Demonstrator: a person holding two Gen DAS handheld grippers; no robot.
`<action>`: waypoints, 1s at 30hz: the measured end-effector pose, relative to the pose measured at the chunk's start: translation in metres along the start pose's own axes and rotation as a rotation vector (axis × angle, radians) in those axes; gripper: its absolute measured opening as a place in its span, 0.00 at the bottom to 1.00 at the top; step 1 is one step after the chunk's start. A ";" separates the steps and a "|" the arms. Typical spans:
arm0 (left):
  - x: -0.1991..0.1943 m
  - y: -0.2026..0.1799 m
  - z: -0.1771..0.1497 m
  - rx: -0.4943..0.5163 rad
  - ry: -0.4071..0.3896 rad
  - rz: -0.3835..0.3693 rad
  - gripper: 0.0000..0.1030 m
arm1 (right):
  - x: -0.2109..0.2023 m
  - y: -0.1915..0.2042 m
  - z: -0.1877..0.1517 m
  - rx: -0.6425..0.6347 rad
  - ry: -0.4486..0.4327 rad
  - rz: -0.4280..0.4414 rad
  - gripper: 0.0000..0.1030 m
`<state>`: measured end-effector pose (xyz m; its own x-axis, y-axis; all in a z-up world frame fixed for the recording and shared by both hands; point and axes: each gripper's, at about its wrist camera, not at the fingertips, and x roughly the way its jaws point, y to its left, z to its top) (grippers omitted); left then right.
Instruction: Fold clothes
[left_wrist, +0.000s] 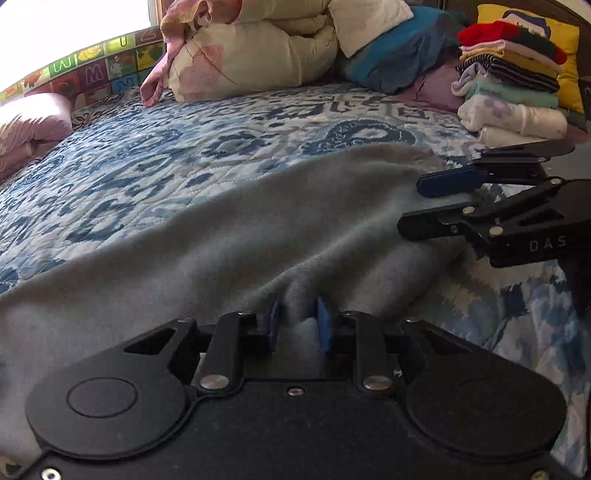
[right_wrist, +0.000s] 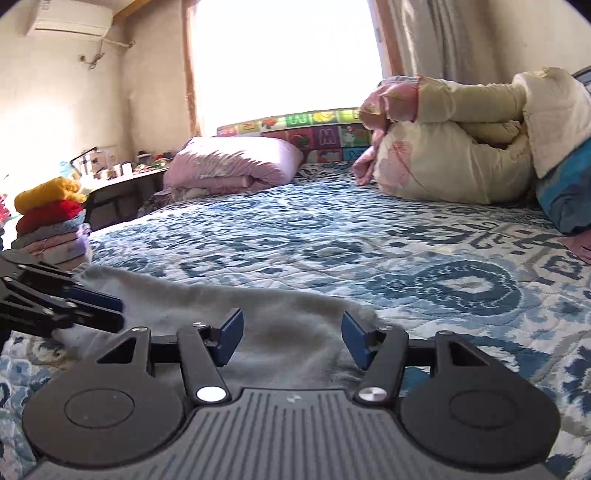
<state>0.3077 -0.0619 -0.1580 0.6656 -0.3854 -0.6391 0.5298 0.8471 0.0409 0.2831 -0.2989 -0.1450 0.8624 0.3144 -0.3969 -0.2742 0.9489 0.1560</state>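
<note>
A grey fleece garment (left_wrist: 221, 229) lies spread over the near part of the blue-and-white patterned bed quilt (left_wrist: 166, 147). My left gripper (left_wrist: 298, 324) is shut on a raised fold of it, with cloth bunched between the blue pads. In the right wrist view the same garment (right_wrist: 288, 314) lies under my right gripper (right_wrist: 293, 339), which stands open over the garment's far edge without pinching it. The left wrist view shows the right gripper (left_wrist: 410, 205) at the garment's right edge, one finger above the other. The left gripper (right_wrist: 110, 312) shows at the left of the right wrist view.
A stack of folded clothes (left_wrist: 509, 85) sits at the bed's far right against a yellow cushion. Another folded stack (right_wrist: 51, 221) stands at the left. A rolled cream duvet (right_wrist: 454, 155), a pink folded quilt (right_wrist: 232, 166) and a blue pillow (left_wrist: 399, 55) line the far side.
</note>
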 end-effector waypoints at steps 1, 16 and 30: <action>-0.007 0.005 0.005 -0.030 -0.012 -0.014 0.20 | 0.003 0.002 -0.001 -0.011 0.010 0.001 0.54; -0.004 0.009 0.007 -0.142 -0.034 -0.128 0.24 | 0.020 0.005 -0.001 -0.042 0.100 0.000 0.52; -0.027 0.038 0.011 -0.272 -0.130 -0.168 0.40 | 0.026 0.006 0.021 -0.058 0.018 0.073 0.50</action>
<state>0.3158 -0.0229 -0.1313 0.6515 -0.5563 -0.5159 0.4895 0.8277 -0.2744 0.3131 -0.2858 -0.1358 0.8315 0.3826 -0.4027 -0.3606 0.9232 0.1327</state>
